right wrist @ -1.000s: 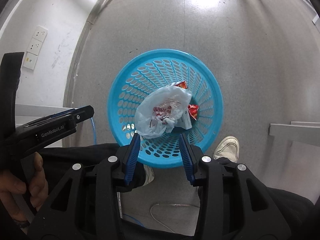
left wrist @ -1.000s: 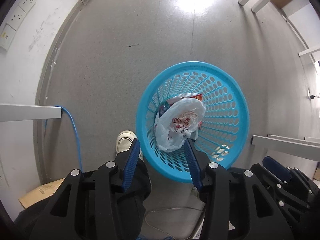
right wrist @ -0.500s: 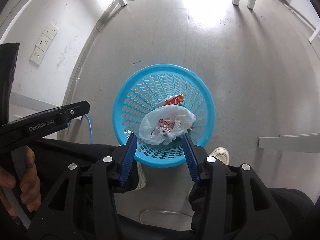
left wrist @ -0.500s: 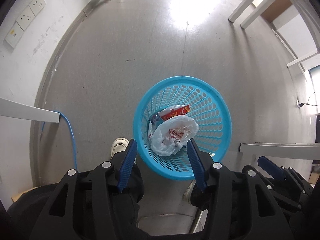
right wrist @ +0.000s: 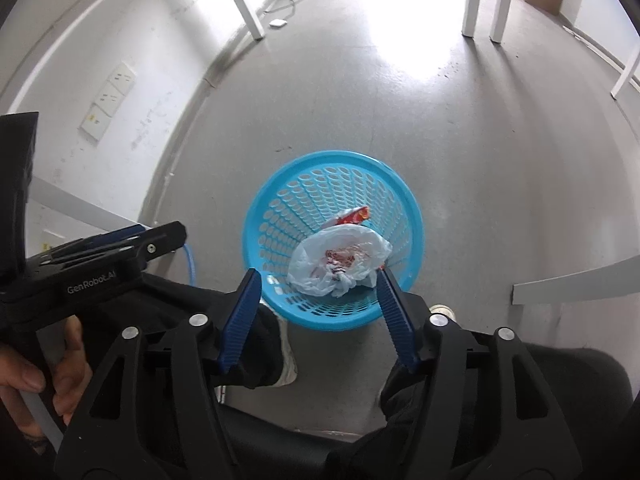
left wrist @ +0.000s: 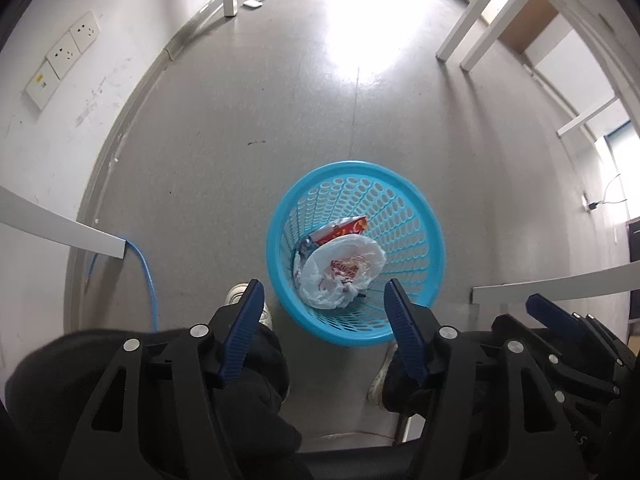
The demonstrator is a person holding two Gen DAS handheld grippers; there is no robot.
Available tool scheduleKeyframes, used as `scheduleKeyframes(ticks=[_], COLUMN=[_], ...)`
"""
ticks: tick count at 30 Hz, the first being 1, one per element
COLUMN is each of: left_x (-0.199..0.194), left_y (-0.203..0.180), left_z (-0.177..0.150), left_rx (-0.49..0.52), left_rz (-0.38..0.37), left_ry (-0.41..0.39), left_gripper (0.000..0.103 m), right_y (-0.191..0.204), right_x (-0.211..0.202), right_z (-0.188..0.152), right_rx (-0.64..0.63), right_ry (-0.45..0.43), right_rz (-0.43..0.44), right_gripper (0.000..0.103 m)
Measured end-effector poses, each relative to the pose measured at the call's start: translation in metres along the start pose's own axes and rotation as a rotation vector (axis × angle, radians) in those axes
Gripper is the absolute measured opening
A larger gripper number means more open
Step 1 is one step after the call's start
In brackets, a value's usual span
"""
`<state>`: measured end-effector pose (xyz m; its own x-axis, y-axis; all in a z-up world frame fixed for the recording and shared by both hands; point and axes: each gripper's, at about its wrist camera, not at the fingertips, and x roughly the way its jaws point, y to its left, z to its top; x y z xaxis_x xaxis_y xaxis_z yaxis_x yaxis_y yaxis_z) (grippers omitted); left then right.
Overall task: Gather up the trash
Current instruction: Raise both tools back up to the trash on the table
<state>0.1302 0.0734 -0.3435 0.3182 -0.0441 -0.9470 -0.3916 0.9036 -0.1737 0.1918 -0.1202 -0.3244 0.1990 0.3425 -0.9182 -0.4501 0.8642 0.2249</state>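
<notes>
Left wrist view: my left gripper (left wrist: 322,304) hangs above the floor (left wrist: 224,152), jaws spread wide, nothing between the blue pads (left wrist: 242,332). Below and just ahead stands the blue basket (left wrist: 420,216) — perforated plastic, upright on the floor. Inside it lies a crumpled white plastic bag (left wrist: 340,270) with red print, and behind that a red wrapper (left wrist: 348,227) leans on the wall. A blue cable (left wrist: 146,276) runs down from a white ledge at left. White shoe (left wrist: 240,298) beside the basket's near rim.

Right wrist view: my right gripper (right wrist: 318,300) is likewise wide open and holding nothing. The basket (right wrist: 280,208) sits ahead between the pads (right wrist: 240,320) in frame, bag (right wrist: 340,260) and wrapper (right wrist: 354,215) in it. The left gripper (right wrist: 120,244) shows at left edge — side-on, hand (right wrist: 36,376) on its grip.
</notes>
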Motion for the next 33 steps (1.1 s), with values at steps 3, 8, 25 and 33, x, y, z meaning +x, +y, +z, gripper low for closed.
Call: scheduleKeyframes(ticks=[3, 8, 25, 33], left_x=[-0.01, -0.031, -0.104, -0.155], left_y=[-0.002, -0.006, -0.011, -0.021], left_z=[-0.009, -0.024, -0.064, -0.097], left_rx=[0.008, 0.03, 0.089, 0.188], left_rz=[-0.009, -0.006, -0.008, 0.002], left_ry=[-0.021, -0.079, -0.231, -0.372], left_gripper=[0.065, 0.072, 0.094, 0.097], right_y=[0.005, 0.012, 0.011, 0.01], right_x=[-0.012, -0.039, -0.128, -0.17], right_z=[-0.008, -0.021, -0.056, -0.076], right_rx=[-0.024, -0.035, -0.083, -0.101], right_ry=[-0.019, -0.064, -0.207, -0.3], right_rz=[0.003, 0.015, -0.068, -0.021], right_gripper=[0.062, 0.068, 0.088, 0.094])
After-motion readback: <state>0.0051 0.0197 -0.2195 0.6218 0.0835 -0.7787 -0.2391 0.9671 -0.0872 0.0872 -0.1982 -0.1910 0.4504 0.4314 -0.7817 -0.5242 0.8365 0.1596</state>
